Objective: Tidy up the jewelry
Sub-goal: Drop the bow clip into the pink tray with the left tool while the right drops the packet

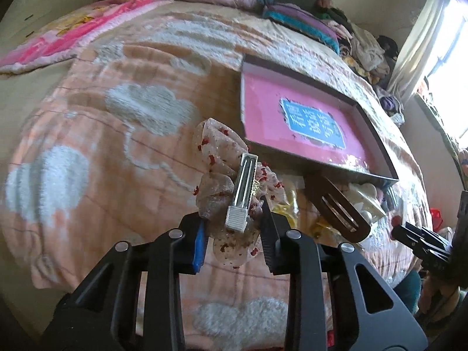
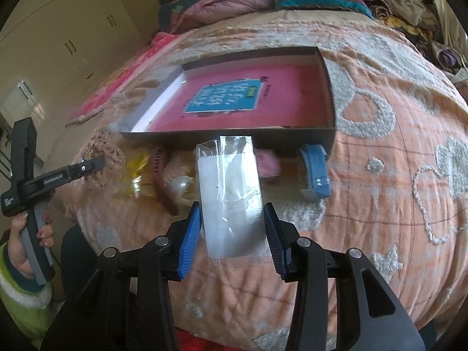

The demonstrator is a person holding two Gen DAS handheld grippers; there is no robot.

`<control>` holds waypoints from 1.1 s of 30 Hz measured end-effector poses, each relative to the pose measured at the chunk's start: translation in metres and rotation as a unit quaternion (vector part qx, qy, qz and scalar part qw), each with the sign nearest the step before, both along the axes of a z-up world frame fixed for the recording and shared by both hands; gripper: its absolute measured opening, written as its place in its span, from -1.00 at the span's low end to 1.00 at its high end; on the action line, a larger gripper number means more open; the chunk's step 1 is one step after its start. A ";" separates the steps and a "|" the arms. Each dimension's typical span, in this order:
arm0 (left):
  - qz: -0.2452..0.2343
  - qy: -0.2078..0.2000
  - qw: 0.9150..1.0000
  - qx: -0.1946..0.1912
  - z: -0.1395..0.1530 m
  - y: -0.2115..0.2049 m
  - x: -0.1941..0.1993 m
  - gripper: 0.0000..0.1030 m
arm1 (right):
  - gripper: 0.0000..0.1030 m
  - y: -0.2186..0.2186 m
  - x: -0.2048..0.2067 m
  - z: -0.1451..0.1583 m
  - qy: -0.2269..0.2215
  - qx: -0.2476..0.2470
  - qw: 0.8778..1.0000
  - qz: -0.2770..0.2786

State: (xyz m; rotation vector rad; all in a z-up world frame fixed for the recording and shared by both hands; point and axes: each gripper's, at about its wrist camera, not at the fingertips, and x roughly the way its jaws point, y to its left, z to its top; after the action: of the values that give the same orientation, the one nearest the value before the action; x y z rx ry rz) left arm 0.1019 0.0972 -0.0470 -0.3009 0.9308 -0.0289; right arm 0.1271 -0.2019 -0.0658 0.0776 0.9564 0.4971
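With the left gripper [image 1: 234, 231] clamped on the scrunchie [image 1: 225, 175] and the right gripper [image 2: 232, 231] squeezing the clear packet [image 2: 231, 199], I'd lift both clear over the box [image 2: 327, 93] wall straight ahead before letting go.

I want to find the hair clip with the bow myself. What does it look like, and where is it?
Look at the big pink box on the peach bedspread. Just in front of its near corner, the left gripper holds the bow clip. It is the only frilly thing there: sheer beige fabric with tiny red bows and a white bar on top, unlike the smooth brown clip beside it.
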 end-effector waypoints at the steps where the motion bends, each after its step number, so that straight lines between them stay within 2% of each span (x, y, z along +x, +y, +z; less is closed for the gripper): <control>1: 0.003 -0.002 1.000 -0.001 0.002 0.003 -0.003 -0.57 | -0.20 0.003 -0.002 0.002 -0.002 0.000 1.000 0.003; 8: 0.027 -0.015 1.000 0.004 0.016 0.026 -0.018 -0.57 | -0.20 0.023 -0.009 0.023 -0.024 0.000 0.999 0.030; 17: 0.025 -0.043 0.999 0.018 0.043 0.032 -0.015 -0.56 | -0.20 0.041 -0.004 0.049 -0.047 0.009 0.998 0.048; 27: -0.005 -0.073 0.997 0.026 0.071 0.004 0.019 -0.56 | -0.20 0.034 0.024 0.081 -0.080 0.014 0.996 0.028; 33: -0.030 -0.077 0.996 0.026 0.074 -0.019 0.047 -0.55 | -0.19 0.022 0.044 0.083 -0.088 0.008 0.996 0.008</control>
State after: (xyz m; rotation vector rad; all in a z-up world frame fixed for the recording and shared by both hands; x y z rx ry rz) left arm 0.1488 0.0782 0.0272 -0.2190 0.7849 -0.0813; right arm 0.1707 -0.1795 0.0168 0.0399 0.7812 0.5179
